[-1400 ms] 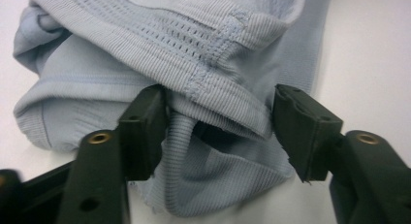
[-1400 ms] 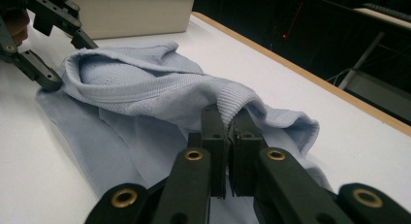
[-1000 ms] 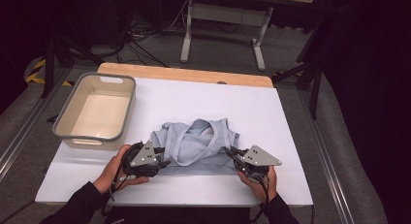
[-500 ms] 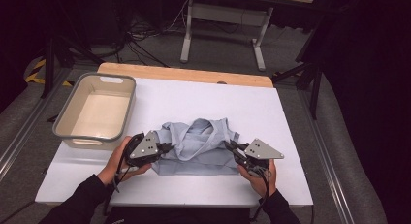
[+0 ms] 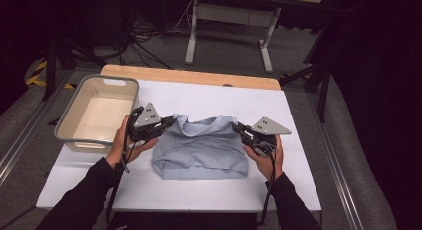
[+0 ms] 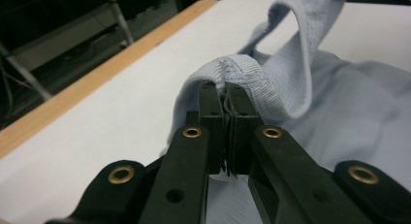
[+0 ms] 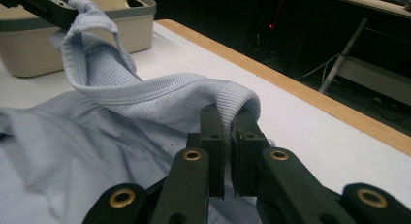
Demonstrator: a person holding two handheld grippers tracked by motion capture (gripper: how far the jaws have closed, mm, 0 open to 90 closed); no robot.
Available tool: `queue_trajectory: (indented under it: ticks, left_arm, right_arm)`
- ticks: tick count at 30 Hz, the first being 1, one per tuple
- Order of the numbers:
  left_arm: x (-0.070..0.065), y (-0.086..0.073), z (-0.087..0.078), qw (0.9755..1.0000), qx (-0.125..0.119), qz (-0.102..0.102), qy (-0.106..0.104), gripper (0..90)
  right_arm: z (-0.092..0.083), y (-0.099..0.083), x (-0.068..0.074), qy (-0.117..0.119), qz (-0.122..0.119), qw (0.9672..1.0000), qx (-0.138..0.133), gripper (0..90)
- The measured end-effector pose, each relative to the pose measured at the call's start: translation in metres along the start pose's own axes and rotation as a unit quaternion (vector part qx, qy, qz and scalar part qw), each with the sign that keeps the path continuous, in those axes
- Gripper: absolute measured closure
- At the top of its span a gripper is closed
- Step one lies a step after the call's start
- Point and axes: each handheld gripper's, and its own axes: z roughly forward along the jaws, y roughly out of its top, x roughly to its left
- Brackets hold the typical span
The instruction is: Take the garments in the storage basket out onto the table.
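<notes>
Two sleeved forearms come in from the near edge of the white table (image 5: 209,195), each hand carrying one set of tongs. Between them lies a pale blue garment (image 5: 201,153), its folded bulk resting on the table's middle and its far edge lifted and stretched from one set of tongs to the other. To the left of the left hand, just beside it, stands a beige tub (image 5: 94,118) with a grey rim, nothing visible inside. Nothing lies between the garment and the tub but the left hand itself. Beyond the white surface runs the table's wooden far edge (image 5: 189,75); farther off are a metal stand (image 5: 229,26) and cables on the dark floor.

The high view gives the whole layout and the tub's inside. The left gripper view shows the ribbed hem bunched over the jaw tips, a strap-like loop of mesh fabric rising behind. The right gripper view shows the same ribbed band running away to the other set of tongs, with the tub behind it.

The left tongs (image 6: 224,95) are clamped on the garment's ribbed edge, jaws pressed together with cloth pinched between. The right tongs (image 7: 228,118) are likewise clamped on the ribbed edge, which folds over the jaw tips.
</notes>
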Motion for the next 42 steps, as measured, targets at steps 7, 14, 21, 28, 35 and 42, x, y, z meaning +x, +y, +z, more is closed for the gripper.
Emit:
queue_trajectory:
  ticks: [7,14,21,28,35,42]
  left_arm:
    - [0.012,0.009,0.015,0.9987,-0.011,-0.044,0.024,87.2]
    - [0.022,0.011,0.034,0.9959,-0.015,-0.078,0.044,86.8]
    - [0.028,0.012,0.052,0.9949,-0.013,-0.071,0.07,86.3]
    - [0.029,0.011,0.06,0.9954,-0.011,-0.073,0.06,87.3]
    - [0.027,0.015,0.052,0.9956,-0.018,-0.064,0.066,87.4]
    - [0.016,0.017,0.037,0.9978,-0.026,-0.041,0.045,87.4]
  right_arm:
    - [0.016,0.01,-0.017,-0.004,0.026,0.9997,0.001,85.3]
    - [0.033,0.016,-0.03,-0.012,0.031,0.9993,0.014,85.2]
    - [0.057,0.018,-0.042,-0.025,0.039,0.9984,0.032,85.8]
    - [0.064,0.019,-0.042,-0.026,0.039,0.9984,0.032,86.2]
    - [0.058,0.021,-0.041,-0.033,0.034,0.9986,0.025,86.2]
    - [0.046,0.021,-0.034,-0.025,0.03,0.9991,0.015,86.4]
